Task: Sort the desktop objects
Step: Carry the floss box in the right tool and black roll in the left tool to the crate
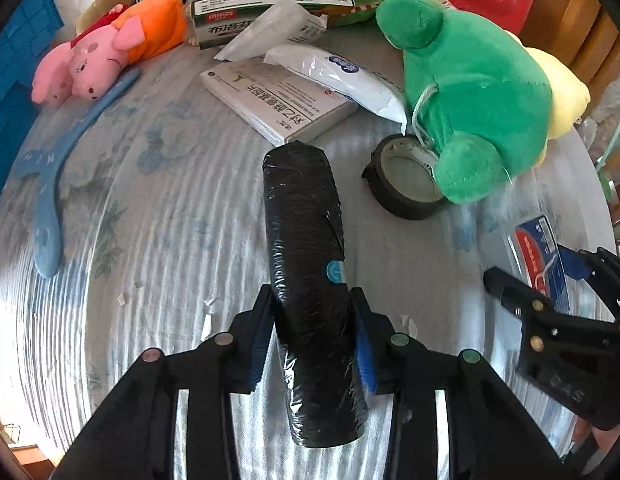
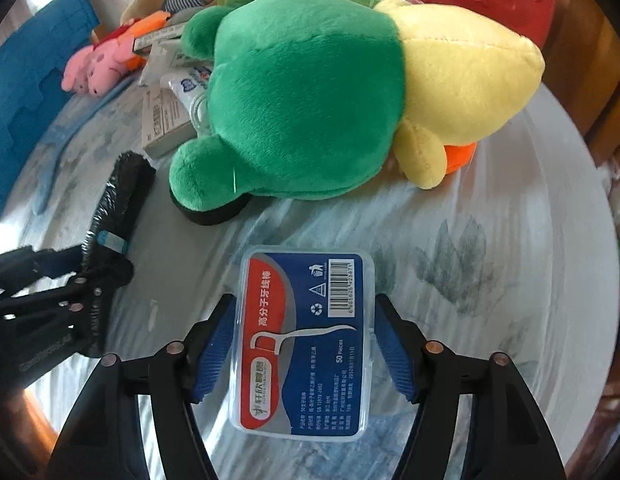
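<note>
Right, from my left wrist camera I see my left gripper (image 1: 313,334) clamped on a black roll (image 1: 310,276) wrapped in crinkly clear film, a long cylinder whose far end points to twelve o'clock. Its blue ribbed pads (image 1: 365,360) press both sides. At two o'clock lies a ring of black tape (image 1: 403,196), half under a fuzzy green plush toy (image 1: 469,92). A flat white box (image 1: 278,100) sits at twelve, a pink plush pig (image 1: 94,60) at ten. The pale floral tablecloth (image 1: 150,220) is bare from seven to ten o'clock.

From my right wrist camera, my right gripper (image 2: 306,344) holds a clear hard plastic floss pick box (image 2: 306,344) with rounded corners, pads at both long edges. Green plush fills twelve o'clock; open cloth lies at three.
</note>
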Available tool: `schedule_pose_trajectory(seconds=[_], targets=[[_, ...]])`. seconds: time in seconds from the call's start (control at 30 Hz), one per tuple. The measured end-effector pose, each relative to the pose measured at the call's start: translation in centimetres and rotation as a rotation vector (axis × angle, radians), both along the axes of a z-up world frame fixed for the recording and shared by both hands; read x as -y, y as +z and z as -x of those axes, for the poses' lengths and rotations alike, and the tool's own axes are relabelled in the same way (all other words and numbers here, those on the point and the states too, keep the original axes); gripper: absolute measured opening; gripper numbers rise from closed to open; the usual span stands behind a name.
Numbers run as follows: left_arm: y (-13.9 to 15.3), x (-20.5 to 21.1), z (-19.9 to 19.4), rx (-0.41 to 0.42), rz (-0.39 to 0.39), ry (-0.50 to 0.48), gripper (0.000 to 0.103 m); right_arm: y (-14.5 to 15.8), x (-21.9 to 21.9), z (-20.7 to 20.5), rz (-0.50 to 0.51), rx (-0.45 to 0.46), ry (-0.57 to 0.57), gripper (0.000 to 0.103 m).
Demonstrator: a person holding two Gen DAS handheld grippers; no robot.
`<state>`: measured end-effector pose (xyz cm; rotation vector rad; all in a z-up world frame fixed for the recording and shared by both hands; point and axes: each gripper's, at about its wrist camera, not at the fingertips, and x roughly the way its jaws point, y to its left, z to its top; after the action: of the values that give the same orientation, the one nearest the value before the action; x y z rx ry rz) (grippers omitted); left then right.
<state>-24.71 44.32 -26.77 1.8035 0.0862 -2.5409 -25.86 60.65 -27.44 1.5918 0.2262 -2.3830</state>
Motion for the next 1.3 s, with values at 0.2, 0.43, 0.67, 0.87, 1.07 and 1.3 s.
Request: schedule_pose_trajectory(seconds=[0.2,0.43,0.67,0.87,1.07,1.3], targets=[[2.5,0.3,-0.6,-0.032,0.013,-0.006,0.034,2.2,0.0,-0.4,0.044,-0.016,-0.006,0.060],[7.5,2.3,-2.3,-0.127,0.013,0.008,0.034,6.9,2.2,-0.7,0.095,-0.090,0.050,0.060],[12.7,6.5,-4.0,-0.242,0.041,0.079,0.034,11.4,6.9,-0.6,0.129,-0.165,0.134,0.060],[17.3,11.4,-5.7,-0.339,0.068,0.158,0.034,16.1,12.5,-0.8,0.157,-0.246,0.235,0.060],[21.0,16.6,-8.4,-0.419,0.084,0.222,0.034,20.1,18.1,-1.7,0.198,-0.293,0.331,0.060],[24.0,23.1,-11.4,-0.484,0.110,0.245,0.034,23.1,26.0,-4.0,0.224,-0.340,0.406,0.060]])
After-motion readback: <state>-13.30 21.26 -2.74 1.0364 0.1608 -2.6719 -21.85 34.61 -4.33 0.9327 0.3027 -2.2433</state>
